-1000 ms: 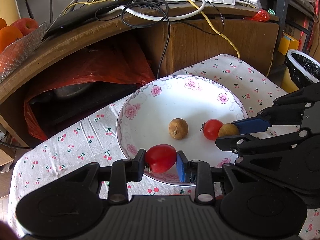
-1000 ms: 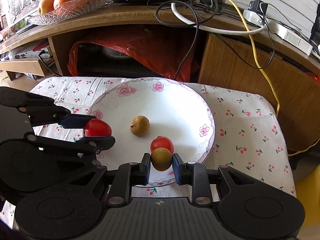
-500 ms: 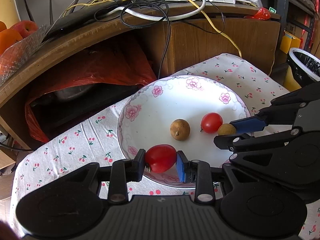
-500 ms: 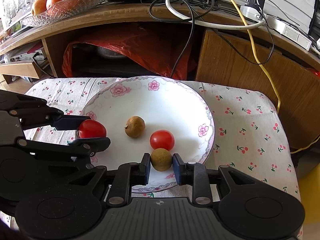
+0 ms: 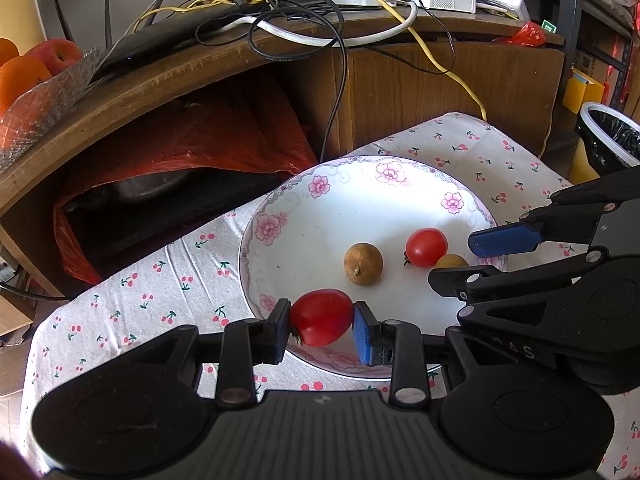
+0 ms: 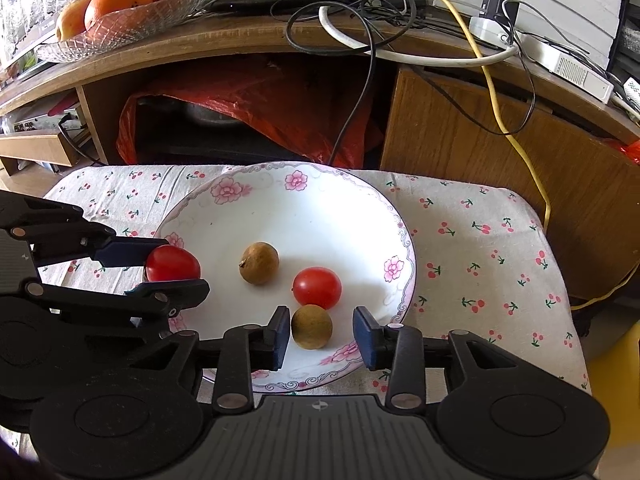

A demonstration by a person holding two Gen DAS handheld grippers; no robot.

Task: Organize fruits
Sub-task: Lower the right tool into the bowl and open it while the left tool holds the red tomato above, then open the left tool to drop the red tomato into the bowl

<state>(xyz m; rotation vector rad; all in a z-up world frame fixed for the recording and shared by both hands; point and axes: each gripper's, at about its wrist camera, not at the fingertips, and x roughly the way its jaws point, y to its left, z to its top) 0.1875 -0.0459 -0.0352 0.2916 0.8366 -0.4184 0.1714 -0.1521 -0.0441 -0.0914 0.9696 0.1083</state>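
the left tongs [image 5: 322,326] are clamped on a red tomato [image 5: 321,322], pads pressed to both its sides, over the near-left rim of the plate [image 5: 280,216]. the right tongs [image 6: 322,335] are parted, with a brown longan [image 6: 311,327] sitting between the pads; it is just beside the left pad, possibly touching it, and there is a clear gap to the right one. this longan rests on the plate's near edge, touching or just beside a second red tomato [image 6: 317,287] behind it. a second longan [image 6: 259,262] lies near the plate's middle, apart from the others. the plate, white with pink flowers on the rim, stands on a surface covered by a cherry-print cloth [image 6: 480,240]. past the far edge of the surface is a wooden cabinet [image 6: 480,128] strewn with cables, and at its left end a glass bowl [image 6: 120,28] of oranges and apples.
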